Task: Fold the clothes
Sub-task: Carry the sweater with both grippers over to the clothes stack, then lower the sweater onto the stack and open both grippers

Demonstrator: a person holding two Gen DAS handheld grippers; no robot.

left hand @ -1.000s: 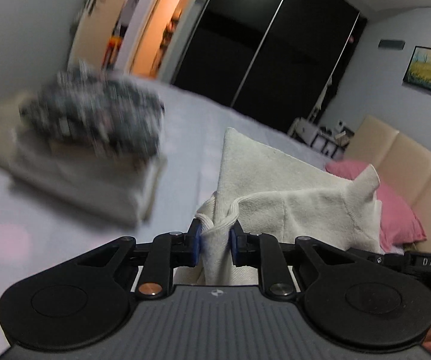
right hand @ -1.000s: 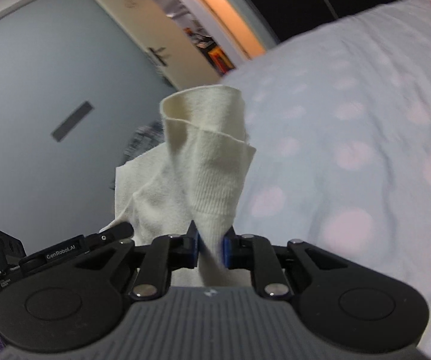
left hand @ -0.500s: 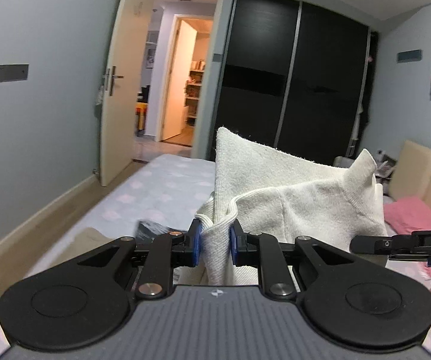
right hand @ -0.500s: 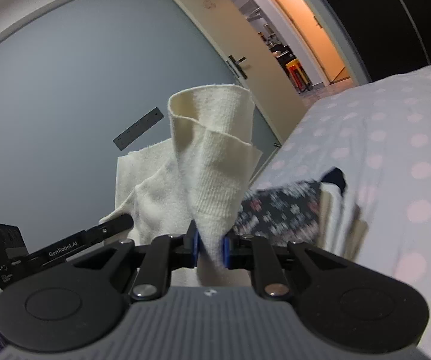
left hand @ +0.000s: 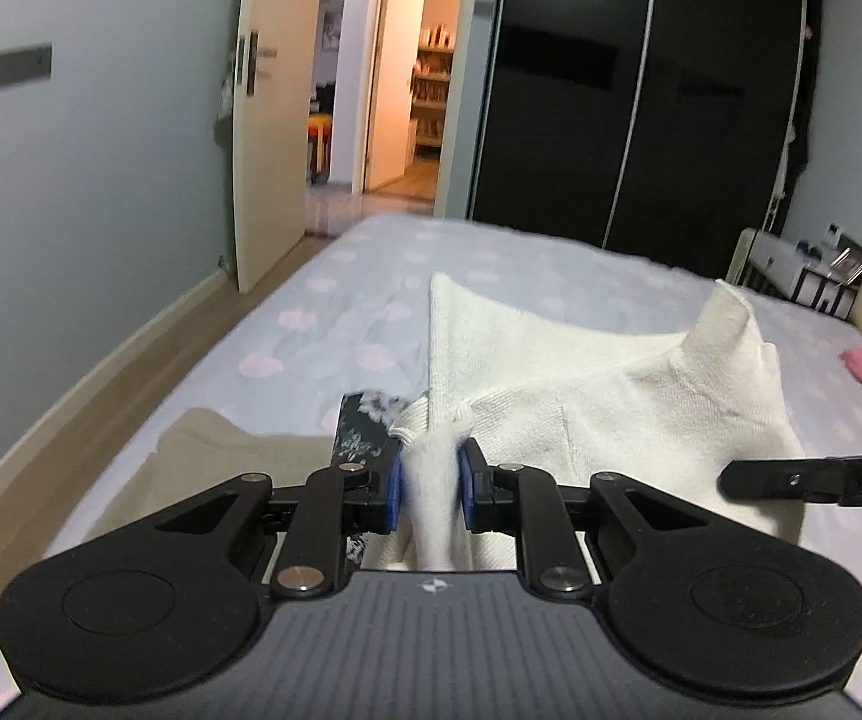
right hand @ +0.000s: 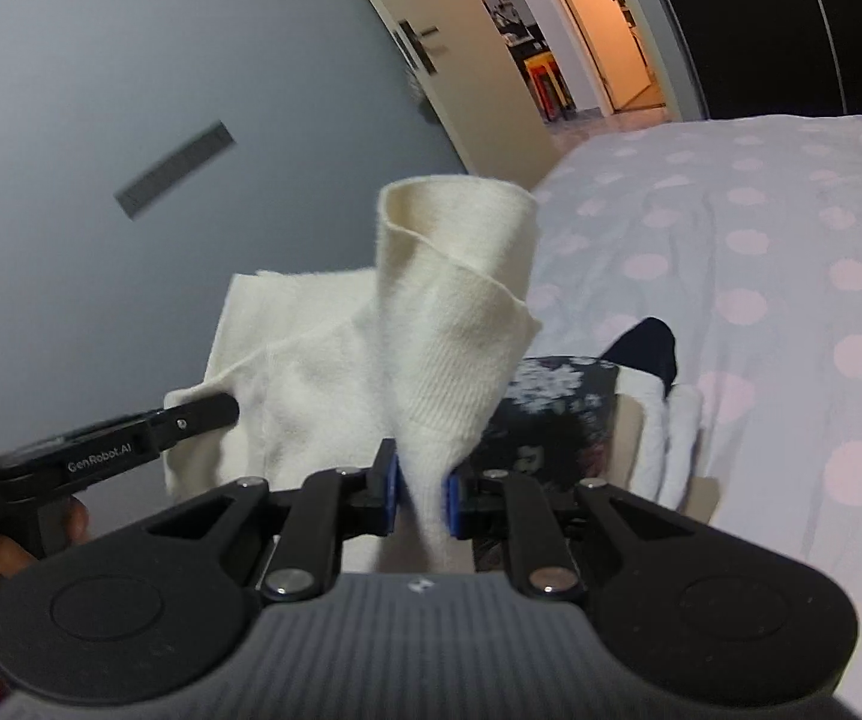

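Cream knit garment [left hand: 622,414] hangs bunched over the folded stack [right hand: 556,408] on the bed [right hand: 760,252], pinched by both the left gripper [left hand: 429,487] and right gripper [right hand: 422,495]. Carrying seems underway; lowering it squarely onto the stack looks likely next.

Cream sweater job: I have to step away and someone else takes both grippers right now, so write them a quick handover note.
Left gripper: shut on the cream sweater.
Right gripper: shut on another bunch of the same sweater, which stands up in a loose roll above it.
The sweater hangs between the two grippers above the dotted bedspread.
Done: a stack of folded clothes, dark floral piece on top, lies on the bed just beyond the grippers.
Left: lay the sweater down, fold it, probably add it to the stack.
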